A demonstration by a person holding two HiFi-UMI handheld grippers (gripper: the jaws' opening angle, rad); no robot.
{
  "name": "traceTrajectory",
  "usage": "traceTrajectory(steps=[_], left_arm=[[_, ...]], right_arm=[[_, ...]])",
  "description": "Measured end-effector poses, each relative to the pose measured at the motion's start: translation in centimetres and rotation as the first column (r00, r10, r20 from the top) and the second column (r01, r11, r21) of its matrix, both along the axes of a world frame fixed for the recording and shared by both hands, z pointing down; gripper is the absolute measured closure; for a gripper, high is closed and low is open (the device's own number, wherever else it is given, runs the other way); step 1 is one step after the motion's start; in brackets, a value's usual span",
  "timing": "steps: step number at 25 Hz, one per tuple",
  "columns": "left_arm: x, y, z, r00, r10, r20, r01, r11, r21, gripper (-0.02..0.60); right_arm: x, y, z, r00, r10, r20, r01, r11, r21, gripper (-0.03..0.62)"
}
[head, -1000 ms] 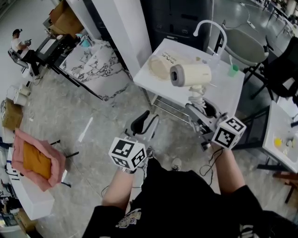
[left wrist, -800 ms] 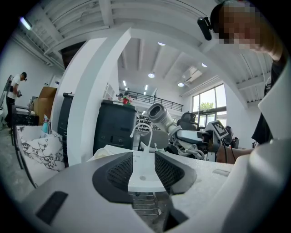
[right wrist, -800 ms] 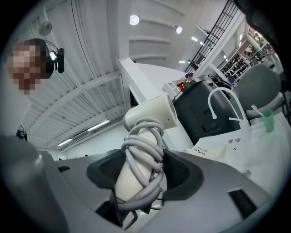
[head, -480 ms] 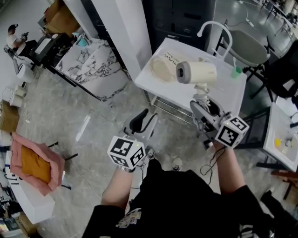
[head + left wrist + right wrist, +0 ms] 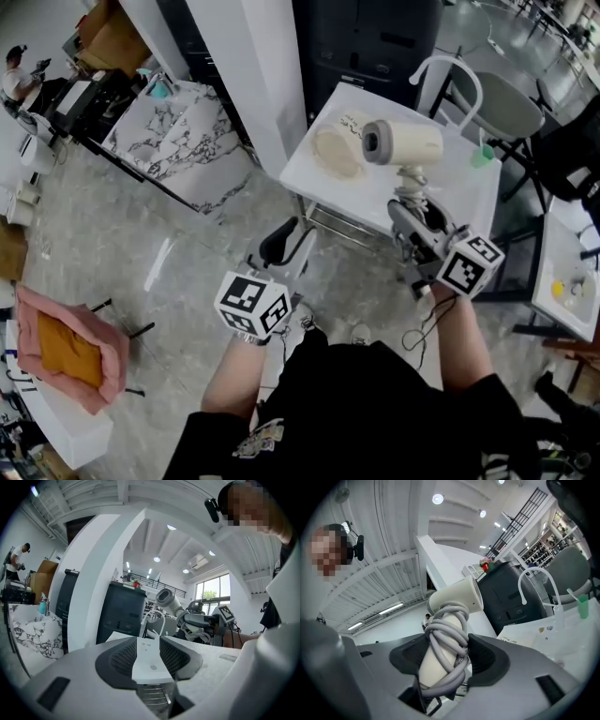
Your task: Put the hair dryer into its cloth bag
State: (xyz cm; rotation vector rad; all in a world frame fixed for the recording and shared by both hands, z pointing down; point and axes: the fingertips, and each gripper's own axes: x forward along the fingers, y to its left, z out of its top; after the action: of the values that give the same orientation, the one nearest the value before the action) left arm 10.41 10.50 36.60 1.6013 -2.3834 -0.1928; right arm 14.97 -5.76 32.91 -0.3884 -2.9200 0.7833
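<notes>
The cream plastic hair dryer (image 5: 408,142) hangs above the white table (image 5: 450,192), its smooth cylindrical barrel level. The right gripper (image 5: 410,202) pinches its handle, which is wound with a grey rubbery cord (image 5: 447,630). Since a second ago both grippers have come nearer the table. The round beige cloth bag (image 5: 337,150) lies flat just left of the dryer. The left gripper (image 5: 281,246) is spread and empty. A white chair (image 5: 506,98) stands behind.
</notes>
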Motion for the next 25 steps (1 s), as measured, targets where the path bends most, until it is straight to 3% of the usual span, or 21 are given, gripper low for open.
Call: traceTrajectory(steps=[8,13,25], left_arm=[[-3.1,0.5,0.0,0.998,0.068,0.010,-0.068,0.998,0.005,0.442],[-7.7,2.2,0.0,0.993,0.114,0.012,-0.114,0.994,-0.001,0.442],[-11.1,1.0,0.3,0.984,0.176,0.012,-0.176,0.984,-0.027,0.442]], right_arm=[[-2.7,1.4,-1.0,0.999,0.031,0.032,-0.032,0.999,0.031,0.341],[-6.7,3.3,-1.1,0.997,0.065,0.037,-0.067,0.997,0.036,0.341],[-9.2,2.2,-0.2,0.992,0.126,0.015,-0.127,0.992,0.018,0.341]])
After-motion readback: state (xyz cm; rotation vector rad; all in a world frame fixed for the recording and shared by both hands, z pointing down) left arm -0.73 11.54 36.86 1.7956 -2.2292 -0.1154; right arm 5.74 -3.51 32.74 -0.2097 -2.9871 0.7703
